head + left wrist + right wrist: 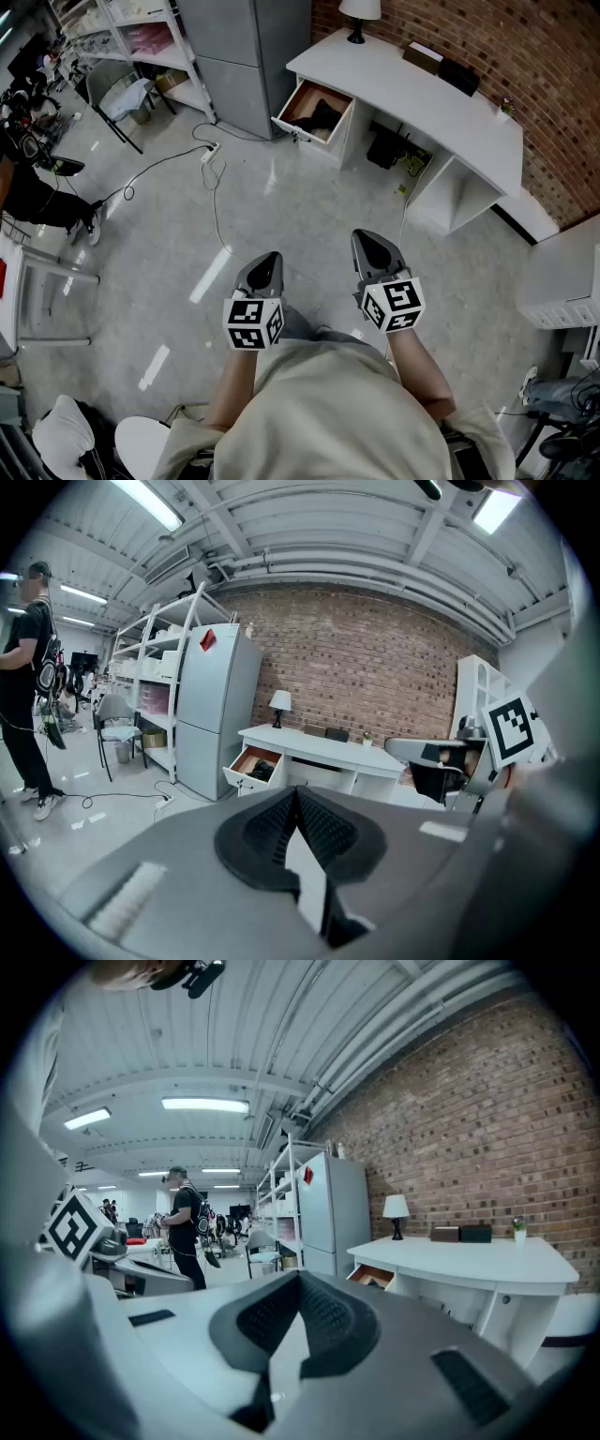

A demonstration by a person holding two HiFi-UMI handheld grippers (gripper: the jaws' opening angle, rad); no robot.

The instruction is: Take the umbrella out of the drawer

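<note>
The left gripper (269,261) and right gripper (368,239), side by side just before the person's chest, point ahead with jaws closed on nothing. Beyond them is the floor (309,211), with a cable (216,202) left of the path. Well ahead, the bench's (412,89) open drawer (296,128) holds a dark shape, probably the umbrella (322,116). Its long axis is unclear, and neither gripper is clearly nearer.

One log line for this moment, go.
left gripper: shut, empty | right gripper: shut, empty | white desk's wood-lined drawer: open, dark object inside, not yet reached
</note>
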